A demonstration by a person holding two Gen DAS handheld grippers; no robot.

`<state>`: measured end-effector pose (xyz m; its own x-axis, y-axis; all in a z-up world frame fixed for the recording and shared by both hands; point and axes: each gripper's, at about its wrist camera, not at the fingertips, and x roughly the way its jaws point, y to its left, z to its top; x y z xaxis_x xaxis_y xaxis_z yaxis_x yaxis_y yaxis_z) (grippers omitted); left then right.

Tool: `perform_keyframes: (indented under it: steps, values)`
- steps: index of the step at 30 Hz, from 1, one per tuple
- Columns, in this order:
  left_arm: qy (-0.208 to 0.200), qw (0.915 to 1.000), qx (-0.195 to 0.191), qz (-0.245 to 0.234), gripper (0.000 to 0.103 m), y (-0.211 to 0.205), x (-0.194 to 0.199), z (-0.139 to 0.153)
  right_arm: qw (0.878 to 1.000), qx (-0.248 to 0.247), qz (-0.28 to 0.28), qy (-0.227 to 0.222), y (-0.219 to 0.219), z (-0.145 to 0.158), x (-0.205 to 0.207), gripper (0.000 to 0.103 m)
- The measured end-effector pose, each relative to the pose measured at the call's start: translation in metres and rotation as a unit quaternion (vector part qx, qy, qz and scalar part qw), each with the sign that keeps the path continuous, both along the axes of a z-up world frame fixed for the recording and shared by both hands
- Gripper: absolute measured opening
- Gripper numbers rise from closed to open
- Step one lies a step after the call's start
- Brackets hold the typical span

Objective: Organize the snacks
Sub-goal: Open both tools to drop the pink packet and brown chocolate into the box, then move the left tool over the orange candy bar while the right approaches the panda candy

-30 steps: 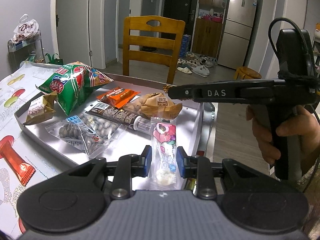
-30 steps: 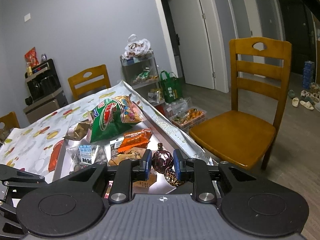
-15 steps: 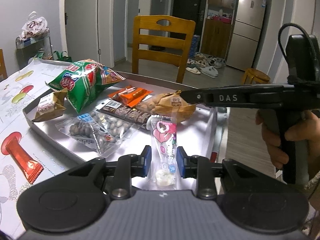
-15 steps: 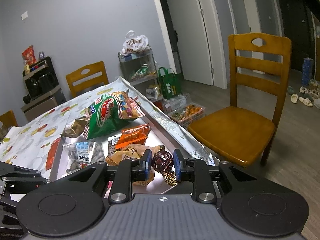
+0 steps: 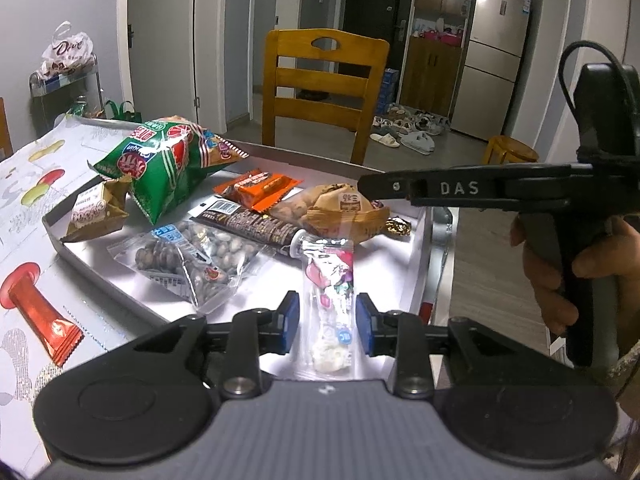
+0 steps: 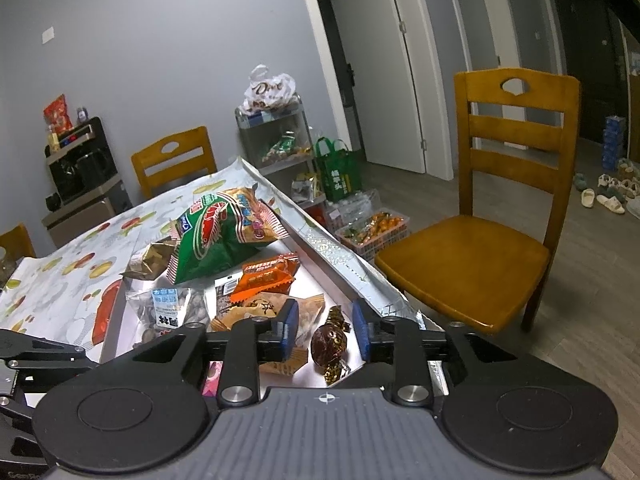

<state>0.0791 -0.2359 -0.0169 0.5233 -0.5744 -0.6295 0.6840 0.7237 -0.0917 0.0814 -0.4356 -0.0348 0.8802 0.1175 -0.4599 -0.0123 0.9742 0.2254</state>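
Your left hand-held gripper [image 5: 327,322] points down at the shallow grey metal tray [image 5: 418,264] on the counter [image 5: 24,184] with the fruit-print cloth. Its jaws are opening: the blue pads [image 5: 290,322] stand clear of the narrow clear candy packet with pink print [image 5: 329,292], which lies flat on the tray floor between them, touching neither.

Far left of this gripper, off the tray on the cloth: a red foil-wrapped bar [image 5: 38,316]. Inside the tray, left and ahead of the gripper: a small brown-and-gold pouch [image 5: 94,210], then a large green puffed snack bag [image 5: 168,164] resting over the tray's far-left corner. Just ahead-left: a clear bag of brown nuts with a blue label [image 5: 192,258]. Straight ahead: a long dark brown wrapped bar [image 5: 256,226], an orange wrapped bar [image 5: 260,188] beyond it, and a tan paper-wrapped pastry [image 5: 340,212].

To the right, your right hand-held gripper [image 5: 370,186] reaches in level over the tray's right end, with your right hand [image 5: 560,276] on its grip.

In the right wrist view, your right hand-held gripper [image 6: 325,330] also has jaws opening. The round dark brown foil-wrapped chocolate with gold twisted ends [image 6: 329,344] sits on the tray floor between the pads, free of both. The pastry [image 6: 266,310] lies just left of the left pad; the tray's foil-covered rim [image 6: 348,276] runs just right of the right pad.
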Motion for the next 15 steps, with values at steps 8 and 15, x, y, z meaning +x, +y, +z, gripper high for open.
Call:
perform_keyframes:
  steps: [8, 15]
  values:
    - [-0.012, 0.9998, 0.002, 0.013, 0.074, 0.001, -0.003, 0.003, 1.000, 0.001, 0.002, -0.003, 0.000, 0.002, -0.001, 0.040]
    - [-0.041, 0.9991, -0.001, 0.014, 0.087, 0.008, -0.010, 0.014, 1.000, -0.010, 0.011, -0.023, 0.008, 0.010, -0.009, 0.072]
